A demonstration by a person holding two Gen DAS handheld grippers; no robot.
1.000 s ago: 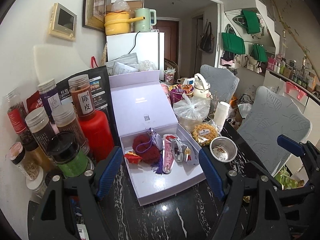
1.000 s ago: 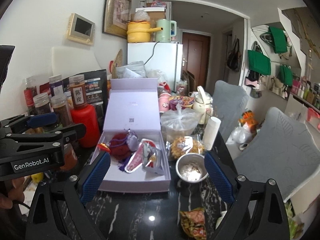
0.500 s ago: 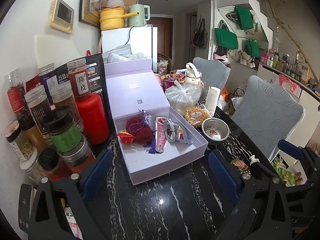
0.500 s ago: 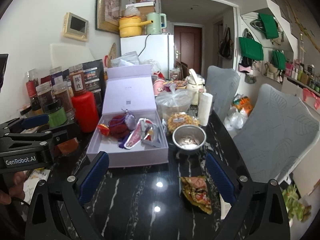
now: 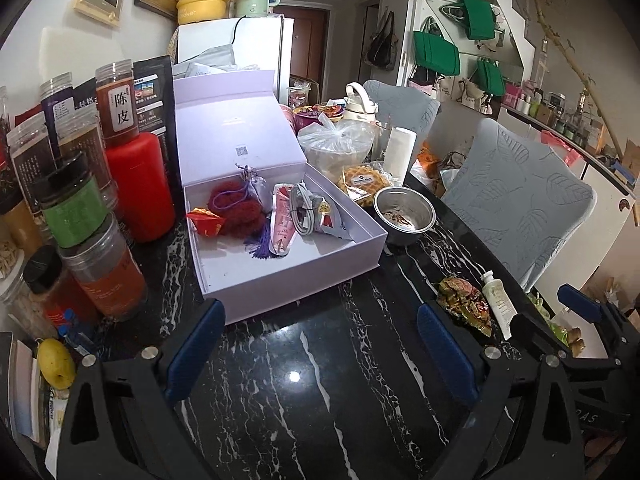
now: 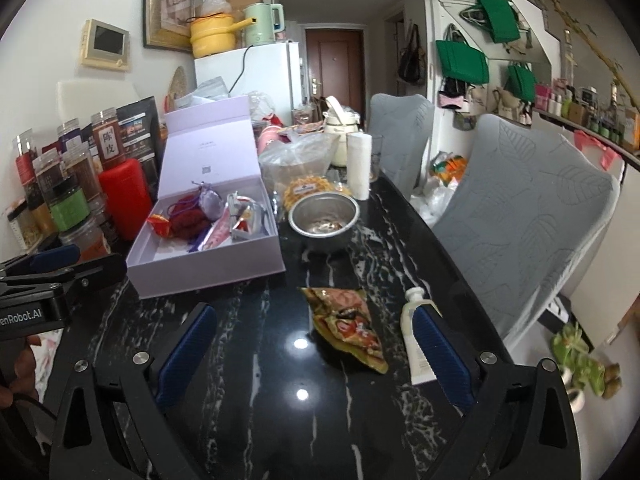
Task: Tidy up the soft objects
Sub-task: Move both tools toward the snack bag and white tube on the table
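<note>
An open lavender box (image 5: 288, 276) (image 6: 208, 272) sits on the black marble table. It holds a dark red knitted piece (image 5: 236, 208) (image 6: 186, 218), a small lavender pouch (image 6: 210, 204), a red packet (image 5: 206, 220), a pink packet (image 5: 282, 226) and a coiled white cable (image 5: 300, 212). A crumpled snack bag (image 5: 464, 306) (image 6: 346, 322) and a white tube (image 5: 498, 304) (image 6: 416, 336) lie on the table to the right. My left gripper (image 5: 320, 344) is open and empty in front of the box. My right gripper (image 6: 312, 344) is open and empty, with the snack bag between its fingers.
Several jars and a red bottle (image 5: 140, 184) crowd the left edge. A steel bowl (image 5: 404, 214) (image 6: 324, 218), a bagged container (image 5: 336, 144) and a paper roll (image 5: 398, 152) stand behind the box. Grey chairs (image 6: 524, 220) line the right side. A yellow fruit (image 5: 56, 362) lies at the left.
Both grippers have pulled back from the box toward the table's near end. The snack bag and white tube have come into view. Both stay open.
</note>
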